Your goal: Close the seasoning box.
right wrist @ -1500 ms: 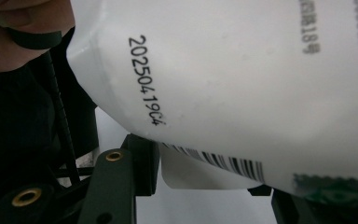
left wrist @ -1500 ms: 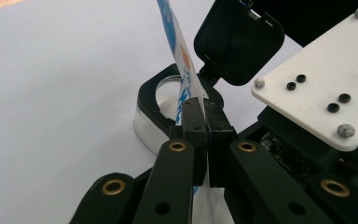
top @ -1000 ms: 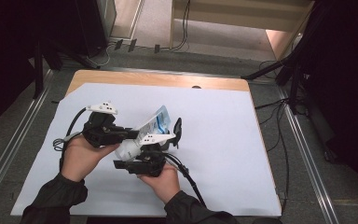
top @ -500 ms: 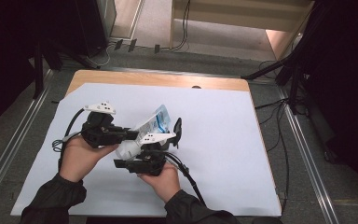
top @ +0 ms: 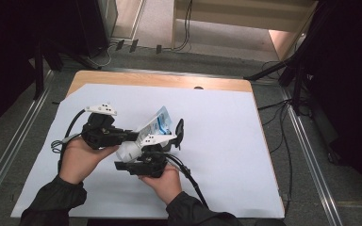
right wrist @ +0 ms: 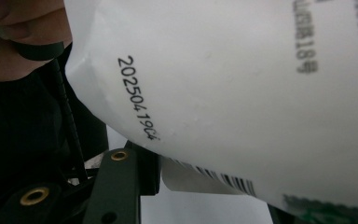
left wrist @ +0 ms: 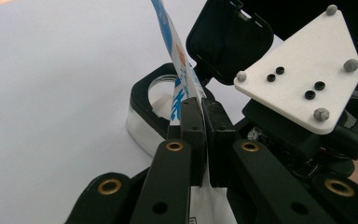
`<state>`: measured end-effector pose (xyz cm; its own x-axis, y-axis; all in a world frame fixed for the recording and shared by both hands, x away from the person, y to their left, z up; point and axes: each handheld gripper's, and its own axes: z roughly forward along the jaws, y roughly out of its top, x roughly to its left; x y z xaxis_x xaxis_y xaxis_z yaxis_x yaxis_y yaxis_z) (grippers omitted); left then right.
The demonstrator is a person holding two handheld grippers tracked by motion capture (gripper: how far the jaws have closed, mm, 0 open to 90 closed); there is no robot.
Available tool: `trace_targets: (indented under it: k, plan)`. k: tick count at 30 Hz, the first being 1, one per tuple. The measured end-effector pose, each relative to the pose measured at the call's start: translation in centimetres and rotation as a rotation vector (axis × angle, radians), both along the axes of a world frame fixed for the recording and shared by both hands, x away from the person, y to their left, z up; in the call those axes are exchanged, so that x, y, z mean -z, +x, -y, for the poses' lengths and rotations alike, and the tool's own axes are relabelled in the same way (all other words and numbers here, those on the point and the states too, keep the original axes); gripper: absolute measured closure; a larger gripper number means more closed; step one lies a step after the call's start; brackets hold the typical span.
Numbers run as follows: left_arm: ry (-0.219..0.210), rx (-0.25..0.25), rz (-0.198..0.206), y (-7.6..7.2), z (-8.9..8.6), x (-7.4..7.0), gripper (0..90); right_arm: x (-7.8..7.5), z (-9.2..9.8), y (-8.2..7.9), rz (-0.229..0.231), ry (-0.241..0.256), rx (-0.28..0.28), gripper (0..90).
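A: Pouch [top: 155, 128] first: it sits a little toward nine o'clock of the counter [top: 226, 141] centre, slanting up toward one o'clock, lifted over a black-rimmed box [left wrist: 151, 109] with its lid [left wrist: 228, 39] flipped open.

B: Agreed. Our left tongs [left wrist: 200, 135] are pinched tight on the pouch's thin edge, jaws nearly together with only the film between them. We judge that grip keeps the mouth aimed down into the box opening.

A: And our right tongs [top: 143, 162]?

B: They sit at six o'clock under the pouch's fat lower end, likely propping it. In the right gripper view the white pouch [right wrist: 223, 93] presses close above one black jaw, but we cannot tell whether those jaws are wide or closed.

A: How does the pouch look?

B: Soft white plastic, blue and orange print on the upper part, a printed code and a barcode strip near the bottom. It bulges low down and goes flat where we pinch it.
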<state>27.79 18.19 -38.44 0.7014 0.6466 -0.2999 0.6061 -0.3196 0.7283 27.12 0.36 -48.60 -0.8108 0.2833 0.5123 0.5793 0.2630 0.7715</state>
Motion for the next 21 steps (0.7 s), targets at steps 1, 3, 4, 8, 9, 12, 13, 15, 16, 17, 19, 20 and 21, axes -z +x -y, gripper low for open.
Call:
trace_targets:
  k: [1,3,4,8,9,12,13,15,16,17,19,20,21]
  plan:
    - [0.002,-0.002,0.001,-0.02,0.0,-0.04,89.3,-0.03,0.0,0.0,0.004,0.002,0.0,59.6]
    - [0.005,-0.005,0.005,-0.06,0.03,-0.09,89.2,-0.04,0.01,0.0,0.004,0.003,-0.001,59.6]
    - [0.001,-0.002,0.006,-0.06,0.06,-0.08,89.1,-0.04,0.0,-0.01,0.005,0.004,0.002,59.6]
    - [-0.004,-0.001,0.011,-0.06,0.13,-0.06,88.9,-0.08,0.04,0.02,0.003,0.007,0.001,59.6]
    - [-0.004,0.0,0.011,-0.05,0.15,-0.05,88.9,-0.08,0.04,0.02,0.003,0.007,0.001,59.6]
    - [0.0,-0.004,0.014,-0.04,0.28,0.01,89.1,-0.06,0.01,0.02,0.002,0.008,-0.002,59.5]
    - [0.004,-0.005,0.017,-0.05,0.34,0.01,89.1,-0.05,-0.02,0.0,0.0,0.008,-0.007,59.1]
    - [0.003,-0.005,0.019,-0.09,0.42,-0.01,89.2,-0.05,-0.04,-0.01,0.005,0.009,-0.005,58.4]
    - [0.001,-0.005,0.019,-0.09,0.44,-0.02,89.2,-0.05,-0.04,-0.01,0.005,0.009,-0.005,58.4]
    - [0.0,-0.005,0.02,-0.1,0.45,-0.01,89.2,-0.1,-0.08,-0.05,0.006,0.008,-0.005,56.4]
    - [0.0,-0.009,0.022,-0.08,0.48,0.01,89.2,-0.12,-0.09,-0.05,0.006,0.007,-0.004,56.2]
    - [0.0,-0.009,0.021,-0.09,0.5,0.02,89.2,-0.13,-0.09,-0.05,0.003,0.006,-0.005,55.9]
    - [0.0,-0.01,0.022,-0.09,0.51,0.04,89.2,-0.11,-0.1,-0.03,0.005,0.006,-0.003,56.2]
